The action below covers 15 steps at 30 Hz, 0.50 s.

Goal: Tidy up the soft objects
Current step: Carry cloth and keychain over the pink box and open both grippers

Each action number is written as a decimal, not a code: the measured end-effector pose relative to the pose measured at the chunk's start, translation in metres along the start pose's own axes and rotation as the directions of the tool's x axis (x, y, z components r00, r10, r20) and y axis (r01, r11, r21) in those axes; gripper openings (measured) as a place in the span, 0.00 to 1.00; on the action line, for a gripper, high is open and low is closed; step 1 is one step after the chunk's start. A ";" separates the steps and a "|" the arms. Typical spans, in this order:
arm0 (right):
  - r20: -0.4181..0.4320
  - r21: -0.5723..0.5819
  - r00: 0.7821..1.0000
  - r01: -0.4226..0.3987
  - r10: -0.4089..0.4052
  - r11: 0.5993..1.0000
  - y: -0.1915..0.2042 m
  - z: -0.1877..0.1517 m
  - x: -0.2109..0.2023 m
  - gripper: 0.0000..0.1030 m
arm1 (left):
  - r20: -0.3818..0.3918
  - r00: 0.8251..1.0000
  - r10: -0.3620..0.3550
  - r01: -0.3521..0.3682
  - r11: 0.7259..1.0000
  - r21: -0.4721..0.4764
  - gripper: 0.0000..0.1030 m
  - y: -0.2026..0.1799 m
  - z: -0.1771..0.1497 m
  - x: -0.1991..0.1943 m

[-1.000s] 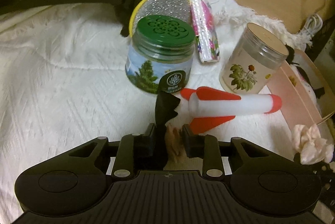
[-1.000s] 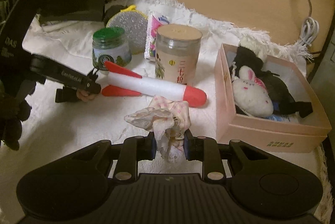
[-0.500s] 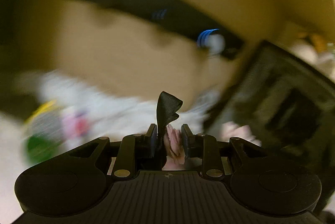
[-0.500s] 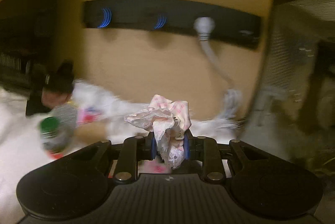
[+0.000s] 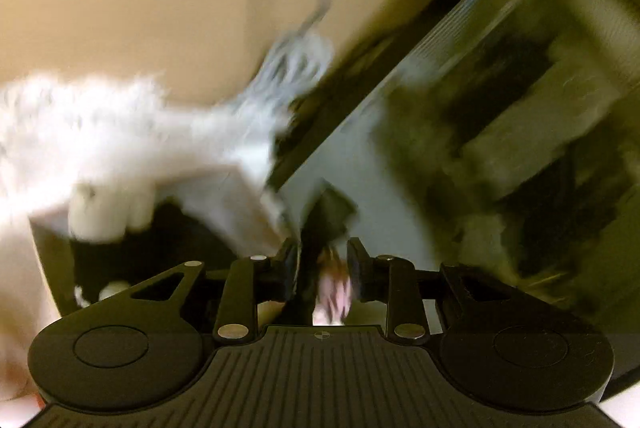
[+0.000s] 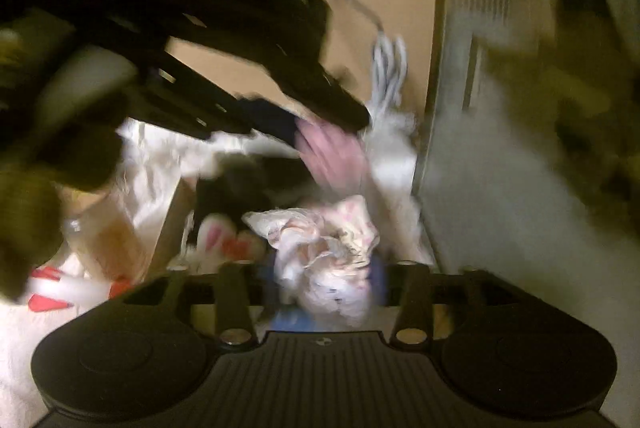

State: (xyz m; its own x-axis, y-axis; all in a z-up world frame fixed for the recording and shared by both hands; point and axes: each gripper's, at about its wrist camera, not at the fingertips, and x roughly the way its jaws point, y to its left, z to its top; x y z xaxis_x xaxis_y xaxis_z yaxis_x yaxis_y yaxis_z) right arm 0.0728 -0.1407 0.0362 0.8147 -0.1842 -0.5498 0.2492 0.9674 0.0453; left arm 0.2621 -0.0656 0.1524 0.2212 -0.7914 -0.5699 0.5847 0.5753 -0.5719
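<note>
At the bottom centre of each blurred view we see one gripper closed on soft cloth: our left gripper point(image 5: 322, 270) pinches a black-and-pink fabric piece point(image 5: 326, 260), our right gripper point(image 6: 326, 282) a crumpled pink-and-white scrunchie point(image 6: 320, 244). Beyond, left of centre, one plush bunny point(image 6: 218, 238) lies on a fuzzy white blanket point(image 6: 156, 164).

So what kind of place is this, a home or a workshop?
Probably a home: a fluffy white blanket covers the surface, a white cable hangs on the tan wall, and a bunny plush sits nearby. Heavy blur limits certainty.
</note>
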 end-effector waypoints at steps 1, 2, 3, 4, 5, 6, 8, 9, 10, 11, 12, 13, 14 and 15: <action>-0.002 0.005 1.000 -0.010 0.010 1.000 0.001 -0.008 0.000 0.58 | -0.057 0.998 0.004 -0.005 1.000 -0.005 0.29 0.009 -0.002 0.018; -0.002 -0.001 1.000 -0.012 0.012 1.000 0.004 -0.014 0.000 0.58 | -0.078 0.996 0.047 -0.048 0.999 -0.005 0.29 0.016 -0.005 0.029; 0.001 -0.014 1.000 -0.009 0.009 1.000 0.007 -0.019 -0.001 0.58 | -0.073 0.992 0.104 -0.105 0.995 0.001 0.29 0.021 -0.010 0.034; 0.005 -0.028 1.000 -0.007 0.007 1.000 0.010 -0.023 -0.002 0.58 | -0.058 0.987 0.152 -0.152 0.988 0.001 0.29 0.026 -0.013 0.035; 0.010 -0.040 1.000 -0.010 0.010 0.999 0.012 -0.027 -0.002 0.59 | -0.026 0.982 0.189 -0.189 0.982 -0.008 0.29 0.030 -0.018 0.032; 0.014 -0.043 1.000 -0.017 0.018 0.999 0.014 -0.027 -0.002 0.59 | 0.004 0.981 0.195 -0.195 0.981 -0.018 0.29 0.034 -0.021 0.025; 0.019 -0.037 0.998 -0.052 0.053 0.998 0.015 -0.029 -0.002 0.65 | 0.073 0.980 0.187 -0.185 0.982 -0.038 0.29 0.039 -0.028 0.008; 0.020 -0.035 0.998 -0.066 0.067 0.997 0.016 -0.029 -0.004 0.67 | 0.112 0.976 0.186 -0.182 0.982 -0.042 0.29 0.039 -0.033 -0.004; 0.020 -0.037 0.997 -0.069 0.070 0.997 0.018 -0.029 -0.002 0.70 | 0.158 0.970 0.186 -0.182 0.982 -0.040 0.29 0.037 -0.038 -0.017; 0.016 -0.039 0.997 -0.072 0.073 0.997 0.019 -0.028 0.001 0.70 | 0.196 0.962 0.191 -0.187 0.982 -0.038 0.29 0.036 -0.042 -0.030; 0.005 -0.040 0.997 -0.080 0.080 0.996 0.021 -0.027 0.005 0.70 | 0.249 0.947 0.205 -0.201 0.979 -0.042 0.29 0.036 -0.051 -0.049; -0.012 -0.040 0.996 -0.086 0.086 0.995 0.023 -0.023 0.010 0.72 | 0.285 0.933 0.218 -0.212 0.976 -0.051 0.29 0.037 -0.057 -0.062; -0.028 -0.046 0.996 -0.085 0.084 0.995 0.025 -0.021 0.015 0.74 | 0.324 0.915 0.242 -0.231 0.970 -0.072 0.29 0.041 -0.068 -0.080; -0.049 -0.067 0.996 -0.082 0.079 0.994 0.028 -0.019 0.020 0.75 | 0.353 0.896 0.269 -0.249 0.963 -0.100 0.29 0.048 -0.079 -0.098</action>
State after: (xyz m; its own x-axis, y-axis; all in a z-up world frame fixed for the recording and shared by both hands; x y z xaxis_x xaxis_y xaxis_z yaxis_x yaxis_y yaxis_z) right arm 0.0860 -0.1142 0.0101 0.8051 -0.0982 -0.5849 0.1456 0.9887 0.0344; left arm 0.2067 0.0557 0.1338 0.6306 -0.6276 -0.4565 0.4299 0.7722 -0.4679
